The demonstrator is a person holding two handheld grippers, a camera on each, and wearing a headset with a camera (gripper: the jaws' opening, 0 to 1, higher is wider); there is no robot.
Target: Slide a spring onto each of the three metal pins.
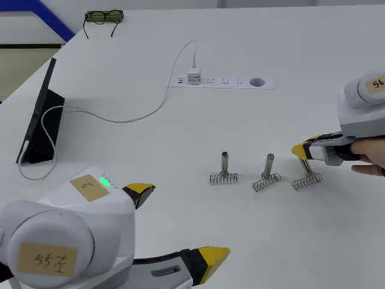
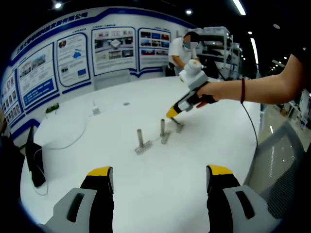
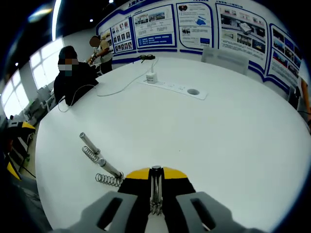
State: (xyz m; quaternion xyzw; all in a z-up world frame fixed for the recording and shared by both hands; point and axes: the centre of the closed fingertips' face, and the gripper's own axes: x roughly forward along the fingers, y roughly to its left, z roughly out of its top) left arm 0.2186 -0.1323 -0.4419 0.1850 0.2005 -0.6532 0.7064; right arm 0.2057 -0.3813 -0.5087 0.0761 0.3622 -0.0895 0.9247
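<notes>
My right gripper (image 1: pixel 301 152) is clamped shut on the rightmost slim metal pin (image 1: pixel 306 167), a coiled steel spring (image 1: pixel 307 180) at that pin's foot, while my left gripper (image 1: pixel 180 223) hangs wide open, empty, well apart.

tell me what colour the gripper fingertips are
Yellow fingertips on the left gripper, clearest in the left gripper view.
</notes>
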